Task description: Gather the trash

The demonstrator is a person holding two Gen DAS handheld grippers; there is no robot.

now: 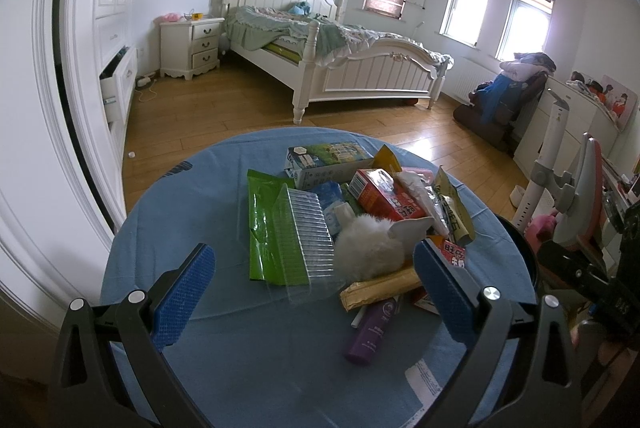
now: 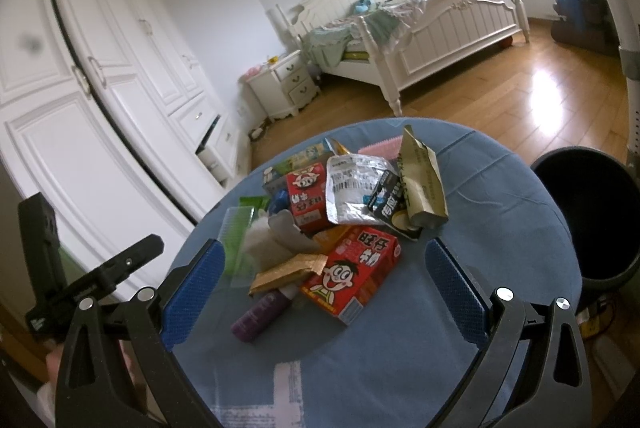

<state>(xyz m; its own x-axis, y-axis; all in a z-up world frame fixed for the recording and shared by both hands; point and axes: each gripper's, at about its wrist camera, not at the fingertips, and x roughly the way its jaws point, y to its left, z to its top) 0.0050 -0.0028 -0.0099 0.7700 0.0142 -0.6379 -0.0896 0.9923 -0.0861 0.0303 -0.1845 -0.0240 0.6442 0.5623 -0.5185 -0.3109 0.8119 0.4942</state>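
A pile of trash lies on a round table with a blue cloth (image 1: 240,348) (image 2: 500,228). It holds a clear plastic tray (image 1: 312,240), a green wrapper (image 1: 260,224), a milk carton (image 1: 324,160), red cartons (image 1: 380,196) (image 2: 352,272), a gold wrapper (image 1: 380,288) (image 2: 288,272), a purple bottle (image 1: 370,332) (image 2: 260,312), a white fluffy toy (image 1: 372,248), a silver pouch (image 2: 352,184) and a gold bag (image 2: 420,180). My left gripper (image 1: 316,284) is open and empty over the pile. My right gripper (image 2: 324,276) is open and empty, straddling the red carton.
A black trash bin (image 2: 584,212) stands to the right of the table; its rim shows in the left wrist view (image 1: 528,252). A white wardrobe (image 2: 100,88) with an open drawer is on the left. A bed (image 1: 340,60), nightstand (image 1: 192,46) and wooden floor lie beyond.
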